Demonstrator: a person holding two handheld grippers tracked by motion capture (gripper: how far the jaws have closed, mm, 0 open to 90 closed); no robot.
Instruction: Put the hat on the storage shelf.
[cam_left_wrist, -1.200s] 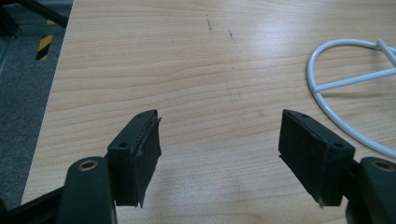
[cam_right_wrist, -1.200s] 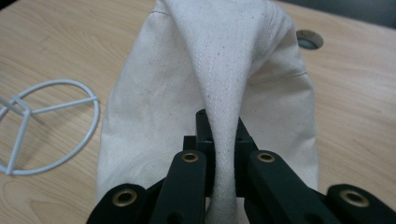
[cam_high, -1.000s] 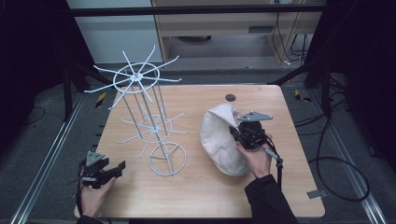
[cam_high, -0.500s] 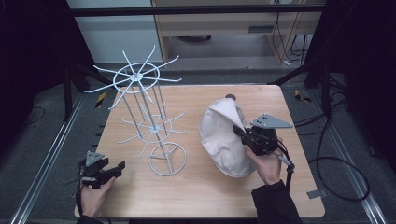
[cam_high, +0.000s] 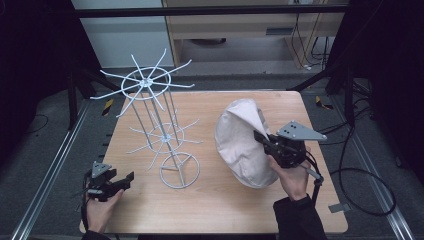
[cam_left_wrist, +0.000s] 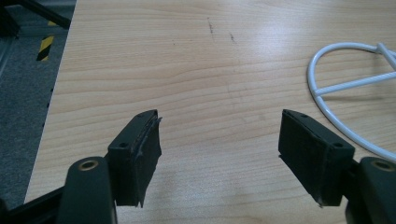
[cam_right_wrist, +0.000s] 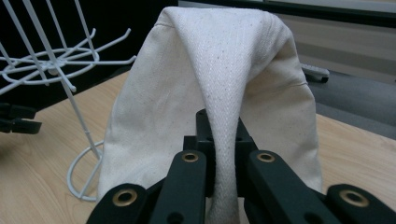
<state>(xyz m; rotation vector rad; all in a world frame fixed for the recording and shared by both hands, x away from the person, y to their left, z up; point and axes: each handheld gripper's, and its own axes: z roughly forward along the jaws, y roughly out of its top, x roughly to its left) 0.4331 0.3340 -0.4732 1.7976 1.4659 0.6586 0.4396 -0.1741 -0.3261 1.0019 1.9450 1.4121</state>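
A cream cloth bag (cam_high: 240, 142) hangs lifted over the right half of the table. My right gripper (cam_high: 261, 136) is shut on a fold of the cloth bag (cam_right_wrist: 219, 107), which rises between the jaws and drapes down both sides. A white wire rack (cam_high: 155, 127) with hooked arms stands left of centre on its ring base (cam_high: 179, 170). My left gripper (cam_high: 125, 178) rests low at the table's front left corner, open and with nothing between its fingers (cam_left_wrist: 140, 149). The ring base (cam_left_wrist: 345, 93) lies just to its right.
The wooden table (cam_high: 200, 210) sits in a dark metal frame with rails at both sides. Cables (cam_high: 360, 185) trail on the floor to the right. A hooked arm of the wire rack (cam_right_wrist: 56, 58) reaches close to the bag's left side.
My right gripper has lifted the bag and pulled it up and to the right, so the cloth now stands taller. The left gripper has stayed put.
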